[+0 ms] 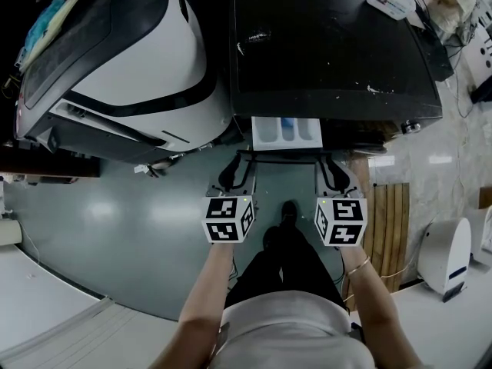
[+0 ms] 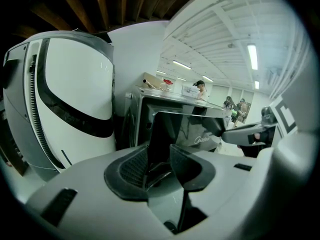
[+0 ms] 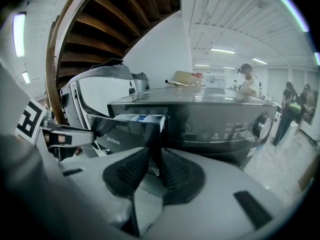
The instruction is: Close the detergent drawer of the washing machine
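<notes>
White plastic detergent drawer point(image 1: 286, 131) stood pulled out of black washing machine point(image 1: 330, 44), frame centre.
Left gripper point(image 2: 159, 149) and right gripper point(image 3: 155, 151) were unclenched, empty; an off-centre push could skew and jam it.

Glossy grey floor point(image 1: 100, 229) — white slatted ceiling point(image 2: 215, 29), long strip lights point(image 2: 253, 57), dark wooden beams point(image 3: 120, 14)

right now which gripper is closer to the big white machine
Left. The left gripper is just right of the white machine; the right gripper is farther off, at the far end of the open drawer.
</notes>
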Demonstrator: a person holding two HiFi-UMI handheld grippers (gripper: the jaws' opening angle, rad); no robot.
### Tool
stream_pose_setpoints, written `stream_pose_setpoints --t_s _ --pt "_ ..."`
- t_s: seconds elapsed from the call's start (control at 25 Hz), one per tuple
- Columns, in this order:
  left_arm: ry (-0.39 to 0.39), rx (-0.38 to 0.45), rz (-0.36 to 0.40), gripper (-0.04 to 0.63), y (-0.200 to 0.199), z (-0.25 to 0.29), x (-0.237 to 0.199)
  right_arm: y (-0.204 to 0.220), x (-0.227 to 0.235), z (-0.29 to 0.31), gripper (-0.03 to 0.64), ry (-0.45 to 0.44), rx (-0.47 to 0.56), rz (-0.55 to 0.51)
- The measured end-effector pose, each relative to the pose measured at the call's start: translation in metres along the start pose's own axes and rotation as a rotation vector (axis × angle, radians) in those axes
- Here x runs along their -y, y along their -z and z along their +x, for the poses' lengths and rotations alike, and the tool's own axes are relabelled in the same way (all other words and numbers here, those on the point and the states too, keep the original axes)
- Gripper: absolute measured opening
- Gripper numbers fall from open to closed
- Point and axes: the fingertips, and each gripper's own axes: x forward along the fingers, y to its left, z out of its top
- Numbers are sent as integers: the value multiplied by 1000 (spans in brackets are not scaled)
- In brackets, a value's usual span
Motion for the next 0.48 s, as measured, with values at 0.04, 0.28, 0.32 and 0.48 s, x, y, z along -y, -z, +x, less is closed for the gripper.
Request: stream_pose_setpoints --t_s 0.04,0.28,0.32,0.48 --pt "-1 0 1 132 0 1 0 -1 0 1 81 1 1 1" --pt "-8 4 -1 130 -5 7 -3 -6 2 7 81 2 3 6" --pt "-9 5 -1 131 -6 8 -4 -7 2 8 81 2 3 6" --pt "-12 7 0 130 -9 12 -5 -10 4 12 81 6 8 11"
